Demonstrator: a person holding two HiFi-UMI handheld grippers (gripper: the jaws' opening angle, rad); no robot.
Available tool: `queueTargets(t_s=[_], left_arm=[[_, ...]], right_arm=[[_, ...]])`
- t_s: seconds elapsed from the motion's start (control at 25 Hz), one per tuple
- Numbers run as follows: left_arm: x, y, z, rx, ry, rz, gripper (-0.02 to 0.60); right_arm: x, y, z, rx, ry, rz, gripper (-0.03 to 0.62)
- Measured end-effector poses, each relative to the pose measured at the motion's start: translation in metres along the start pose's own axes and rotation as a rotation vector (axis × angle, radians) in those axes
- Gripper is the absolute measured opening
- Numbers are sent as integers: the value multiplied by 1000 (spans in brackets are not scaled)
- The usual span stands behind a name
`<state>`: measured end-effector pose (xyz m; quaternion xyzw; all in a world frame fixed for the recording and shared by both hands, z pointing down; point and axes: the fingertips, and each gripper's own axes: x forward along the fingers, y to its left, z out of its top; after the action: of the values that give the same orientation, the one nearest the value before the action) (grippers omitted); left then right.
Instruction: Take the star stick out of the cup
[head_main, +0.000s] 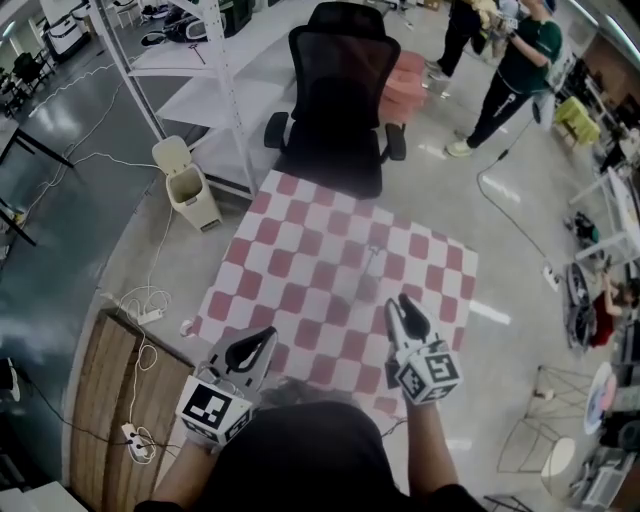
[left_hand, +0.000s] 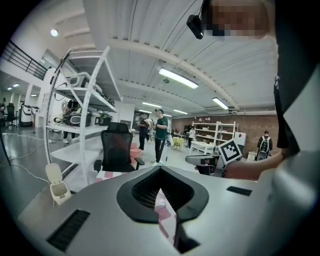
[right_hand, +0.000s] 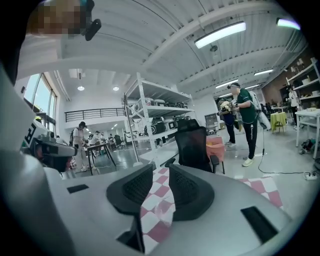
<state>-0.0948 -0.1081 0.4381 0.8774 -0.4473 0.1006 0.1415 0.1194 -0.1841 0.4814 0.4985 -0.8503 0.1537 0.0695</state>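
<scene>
Grey workshop floor surrounds a table (head_main: 300, 240) draped in a red-and-white checked cloth. Off beyond its left corner, a beige bin (head_main: 188, 188) stands on the floor with its lid up. Over at the table's near edge, on the left side, the left tongs (head_main: 264, 343) hover with their tips pressed together and nothing between them. Past the far edge sits a black office chair (head_main: 338, 100). Now to the middle of the table: a clear cup (head_main: 364, 290), faint and blurred, with the thin star stick (head_main: 372, 262) rising at it. Whether the stick sits inside the cup can't be made out. Just on its near side, the right tongs (head_main: 401, 303) point toward the cup with tips parted. Only checked cloth shows through the gap, and they grip nothing. Away to the far right, a person in a green top (head_main: 520, 60) stands on the floor.
</scene>
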Motion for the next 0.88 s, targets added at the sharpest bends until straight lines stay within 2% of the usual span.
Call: queueTargets(t_s=[0.16, 0.36, 0.76, 0.88], left_arm=[[4, 4, -7, 8, 41, 68, 40], [3, 14, -19, -27, 79, 154, 40], [-1, 22, -38, -70, 135, 264, 40], [-4, 23, -43, -88, 161, 288, 40]], right_arm=[[28, -26, -10, 35, 41, 13, 104], [65, -46, -26, 63, 101, 45, 122], [128, -70, -54, 139, 196, 98, 130], [141, -72, -60, 130, 225, 108, 130]])
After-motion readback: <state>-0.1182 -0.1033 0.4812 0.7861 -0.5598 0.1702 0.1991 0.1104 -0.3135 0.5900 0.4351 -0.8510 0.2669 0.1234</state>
